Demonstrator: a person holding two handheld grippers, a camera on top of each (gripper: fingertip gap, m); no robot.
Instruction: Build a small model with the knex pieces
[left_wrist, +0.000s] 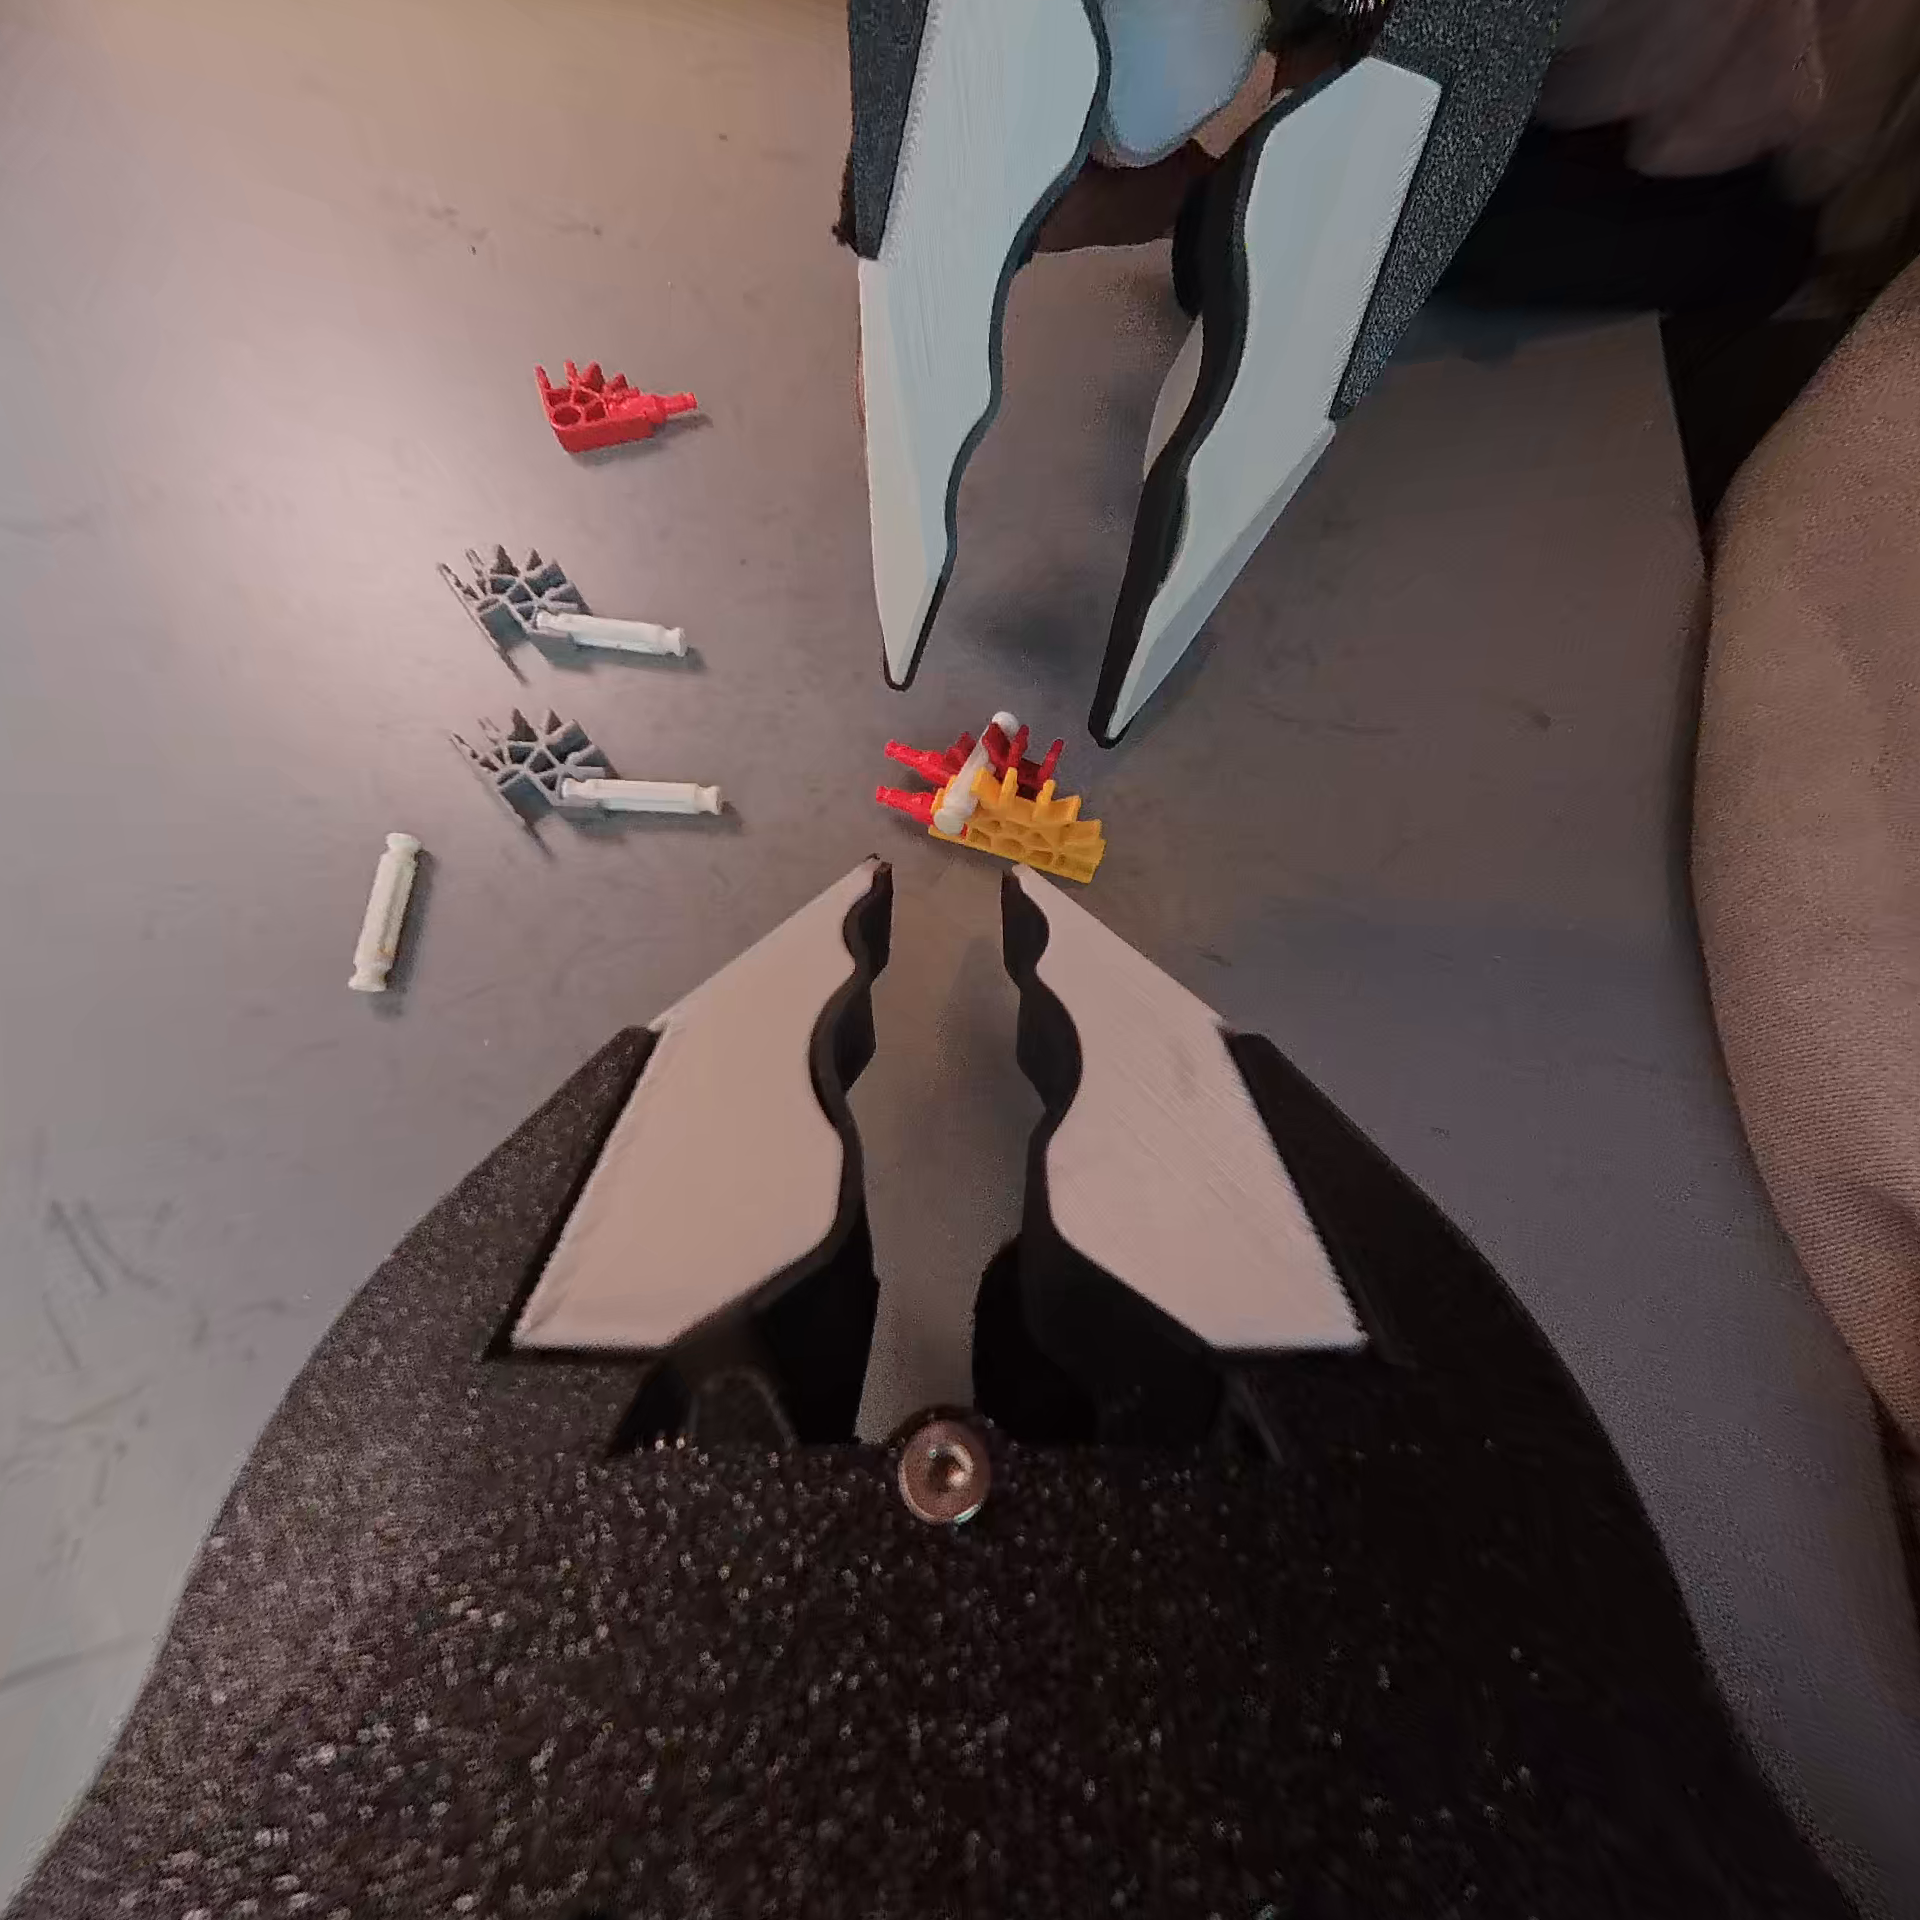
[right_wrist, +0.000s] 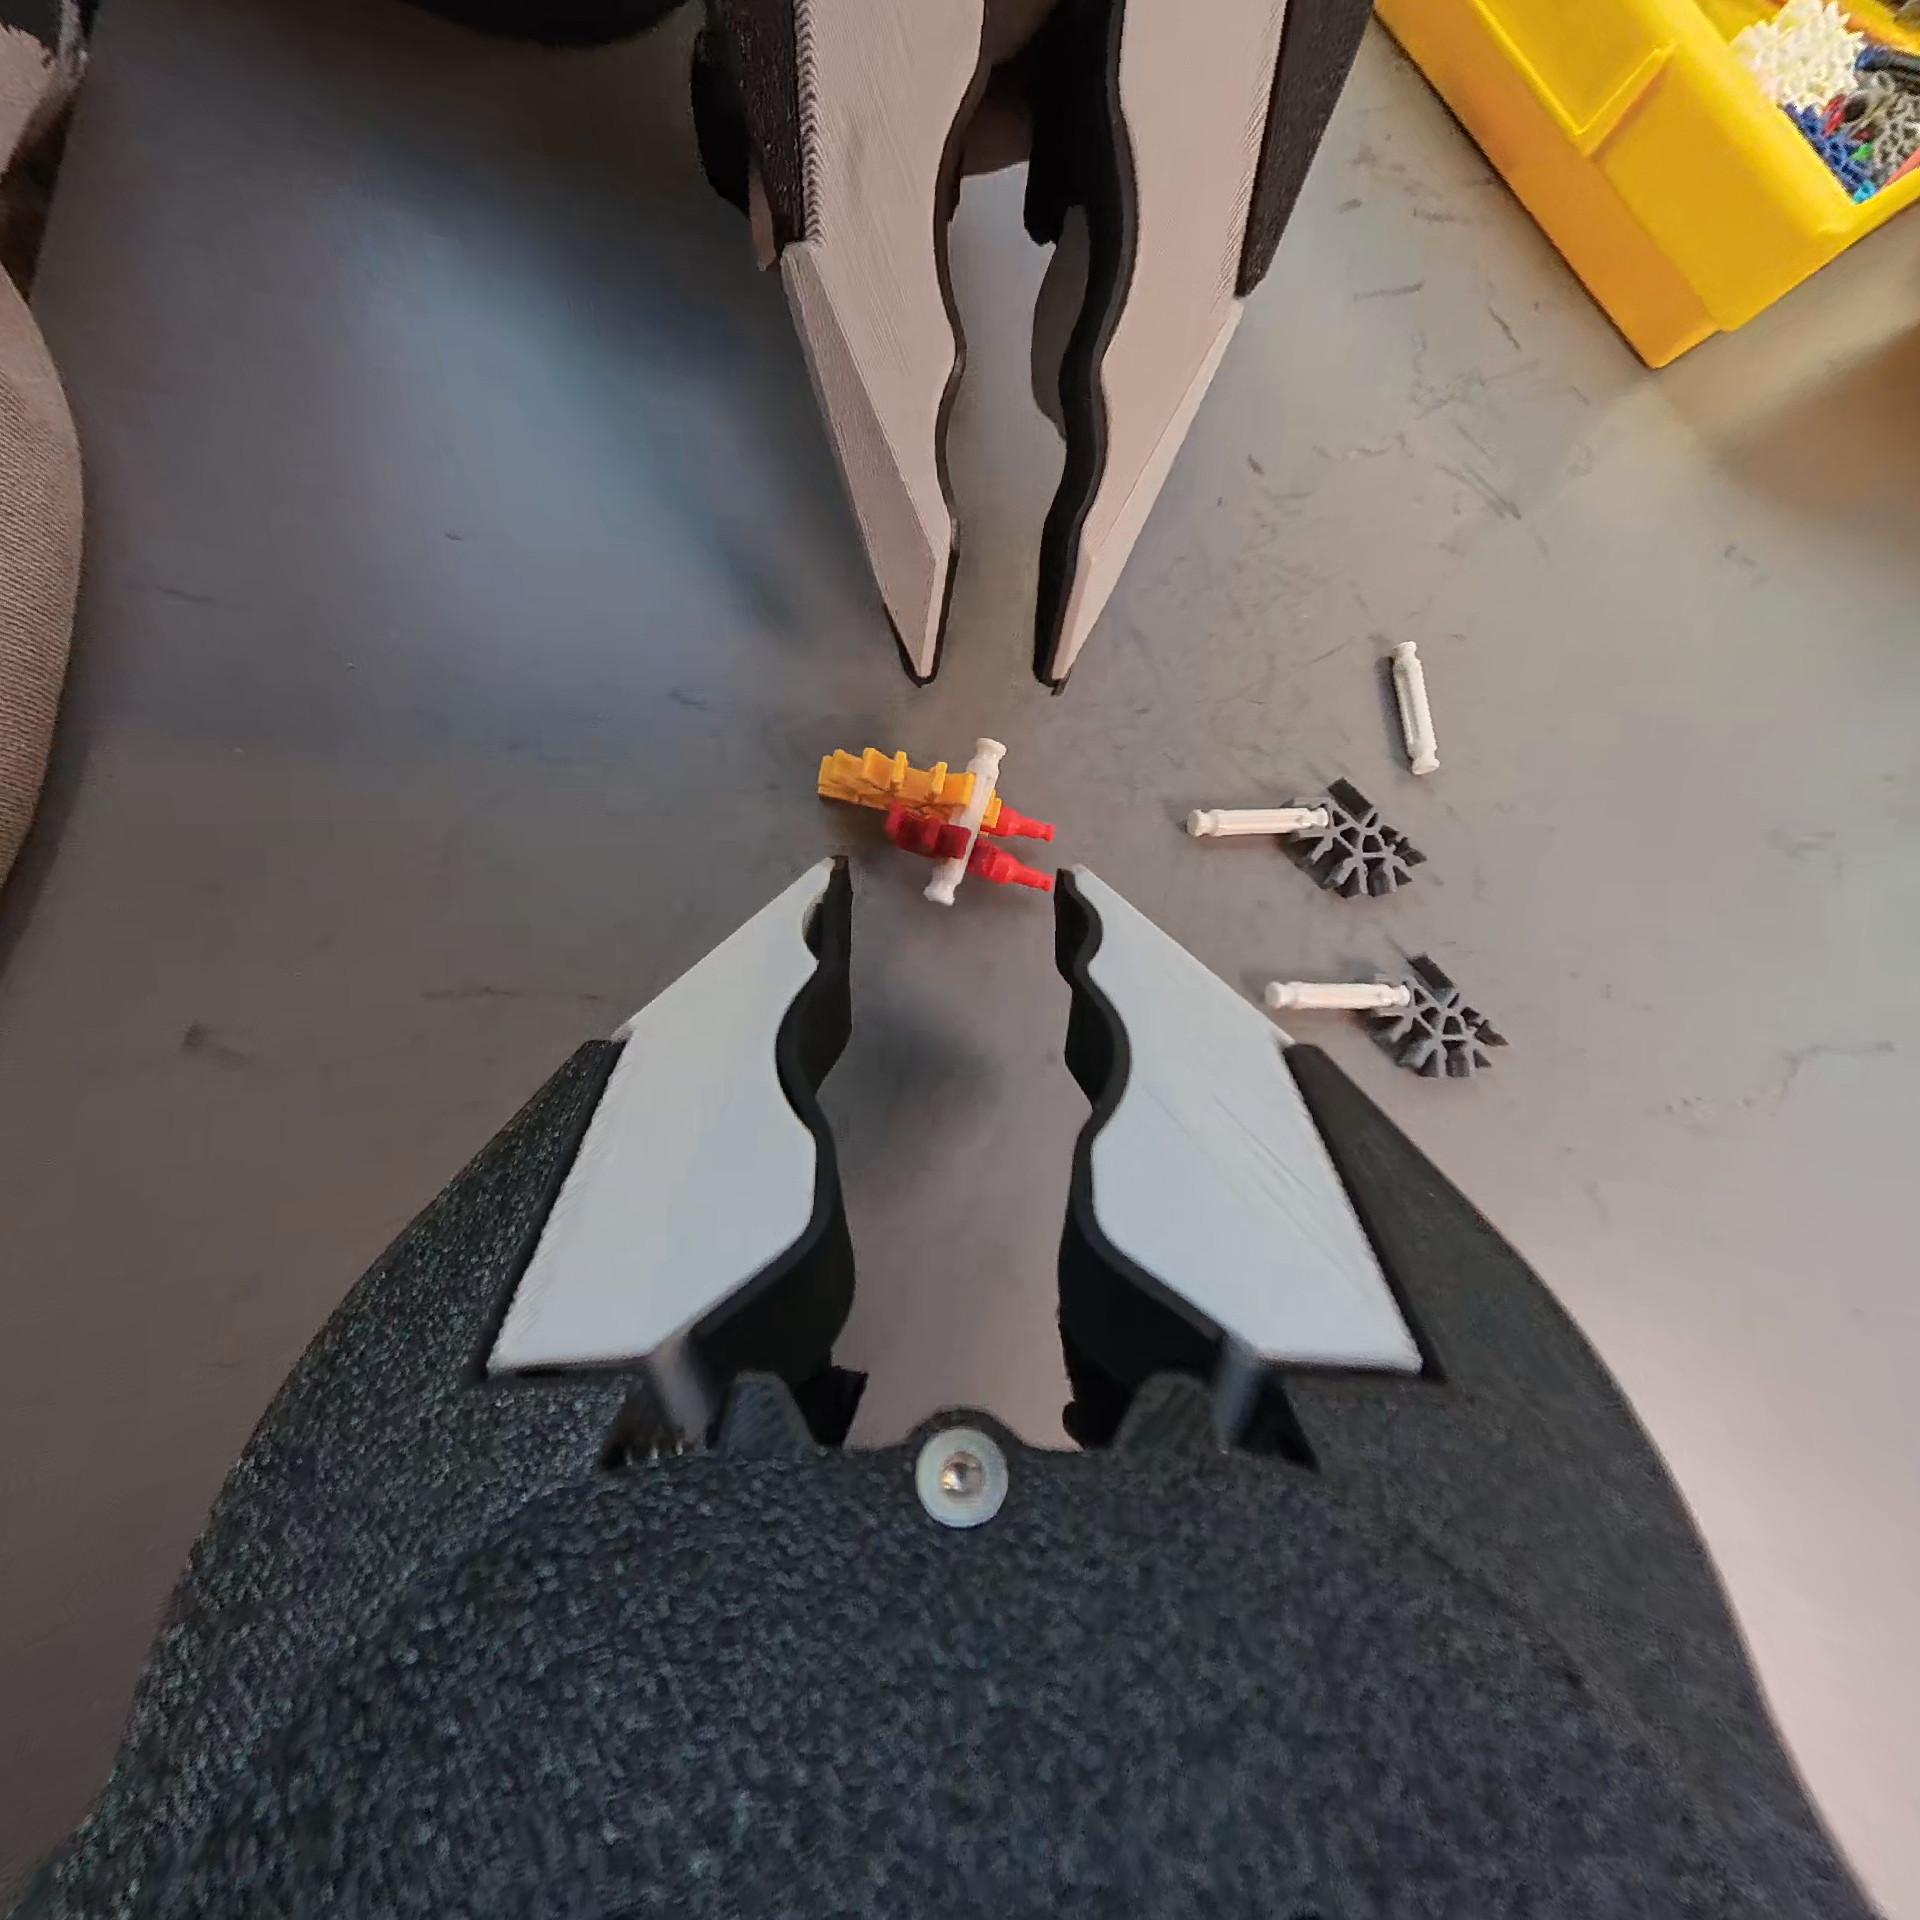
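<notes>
Both tongs face each other across a small joined piece, tips low over the grey bench (right_wrist: 416, 727). Left tongs (left_wrist: 940, 868) stand apart, holding nothing; right tongs (right_wrist: 951, 878) are likewise spread and empty, a little wider. Between the two sets of tips lies the red-and-yellow assembly (left_wrist: 992, 800), a white rod crossing it, touched by neither. At nine o'clock in the left view sit two grey connectors with white rods (left_wrist: 566, 613), a red connector (left_wrist: 603, 405) at ten, and a loose white rod (left_wrist: 384, 912) at eight. A yellow parts bin (right_wrist: 1662, 177) stands at one o'clock in the right view.
</notes>
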